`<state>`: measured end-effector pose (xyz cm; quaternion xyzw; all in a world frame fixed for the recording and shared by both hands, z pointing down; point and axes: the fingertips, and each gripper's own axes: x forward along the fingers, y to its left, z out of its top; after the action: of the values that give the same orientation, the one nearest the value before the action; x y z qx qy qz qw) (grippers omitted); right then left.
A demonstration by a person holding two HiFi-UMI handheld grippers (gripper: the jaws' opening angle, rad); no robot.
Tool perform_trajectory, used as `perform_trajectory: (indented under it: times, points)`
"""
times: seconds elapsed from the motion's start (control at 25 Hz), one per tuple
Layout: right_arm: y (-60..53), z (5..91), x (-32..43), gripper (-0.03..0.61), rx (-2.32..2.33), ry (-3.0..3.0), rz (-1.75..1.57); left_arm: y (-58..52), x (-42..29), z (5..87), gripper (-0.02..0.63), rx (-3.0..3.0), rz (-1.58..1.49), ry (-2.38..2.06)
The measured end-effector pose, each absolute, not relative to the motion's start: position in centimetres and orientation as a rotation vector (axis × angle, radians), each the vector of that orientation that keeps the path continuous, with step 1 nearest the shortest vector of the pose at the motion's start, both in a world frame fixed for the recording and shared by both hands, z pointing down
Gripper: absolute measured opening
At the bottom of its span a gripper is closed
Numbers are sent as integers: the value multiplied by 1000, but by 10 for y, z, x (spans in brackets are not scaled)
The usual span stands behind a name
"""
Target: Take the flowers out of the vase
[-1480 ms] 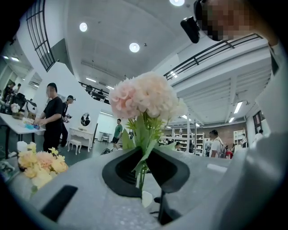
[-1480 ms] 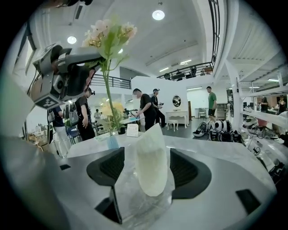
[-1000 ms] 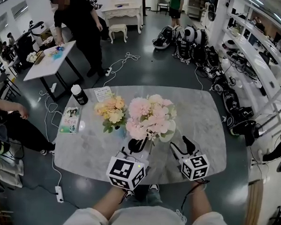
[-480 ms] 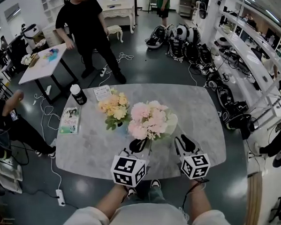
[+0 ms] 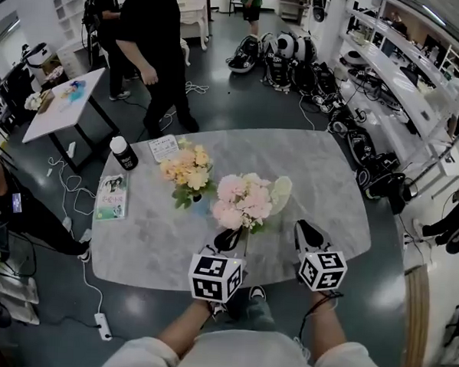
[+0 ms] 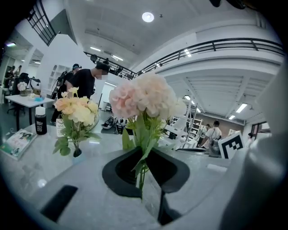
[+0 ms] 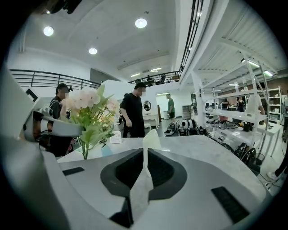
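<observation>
Yellow bunch [image 5: 186,167]: sat upper left of centre on the marble table [image 5: 322,176], heads up. By my read it was still down in its vase, so that was the one left to pull!
Blue vase [image 7: 105,150]: small, standing at the foot of those yellow stems, with only a sliver of it showing.
Key relation: the yellow stems rose straight up out of the vase and lay up and to the left of both claws. Any lift would have had to follow that upright axis.
Left gripper [image 5: 228,238]: lower centre, jaws drawn nearly together on the green stems of the pink bunch. The left gripper view showed them pinched right in the notch.
Pink bunch [image 5: 242,201]: dead centre, blooms on top, stems running down into the left claw. I could see no vase round it. It stood just right of the yellow bunch, apart from it.
Pale sheet [image 7: 145,167]: right of the pink heads, thin and edge-on in the right gripper view, standing up out of the right claw. What it was, I could not tell.
Right gripper [image 5: 307,234]: lower right, jaws just been closing, now clamped narrow on that pale sheet.
Nearer hand: the left, clearly, though it was loaded. The right sat farther off, with the pink bunch between it and the vase. One claw looked bound to let go first.
</observation>
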<state>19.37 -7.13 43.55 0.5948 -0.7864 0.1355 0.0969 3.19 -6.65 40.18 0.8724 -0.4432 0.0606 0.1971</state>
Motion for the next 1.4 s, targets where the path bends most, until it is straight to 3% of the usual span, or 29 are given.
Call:
perform_trajectory:
  times: [1.4]
  points:
    - [-74,542,212,12,1705,-2233,841,-103,43,563,46,1935,470,-1275]
